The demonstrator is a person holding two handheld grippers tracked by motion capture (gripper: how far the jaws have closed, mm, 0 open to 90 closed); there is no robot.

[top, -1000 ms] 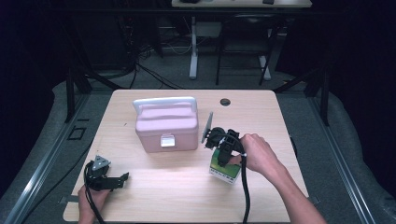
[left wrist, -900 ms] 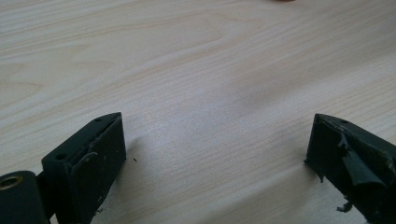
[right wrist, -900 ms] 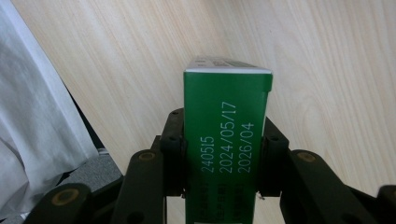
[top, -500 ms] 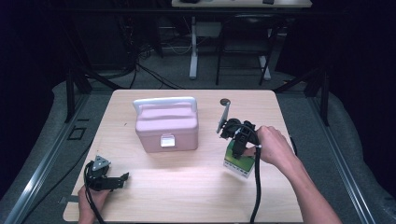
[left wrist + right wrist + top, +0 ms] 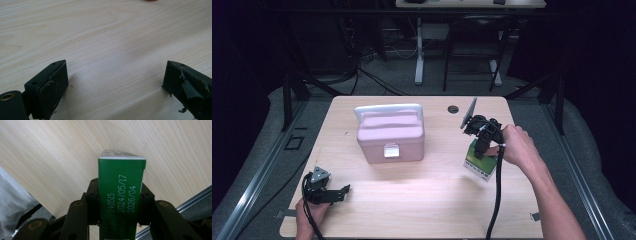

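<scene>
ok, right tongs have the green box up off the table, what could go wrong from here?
1. The right tongs pinch only the lower end of the green box, so it could pivot or slip.
2. The box hangs near the table's right edge; a drop might land on the floor.
3. The pink case looks closed, and the left tongs rest far from it.

Pink case [image 5: 390, 137] stands mid-surface, the one big obstacle. Bare surface [image 5: 422, 200] in front of it, open between left gripper [image 5: 343, 190] and the green box [image 5: 480, 162] held off at right. Small hole [image 5: 453, 108] behind.
</scene>
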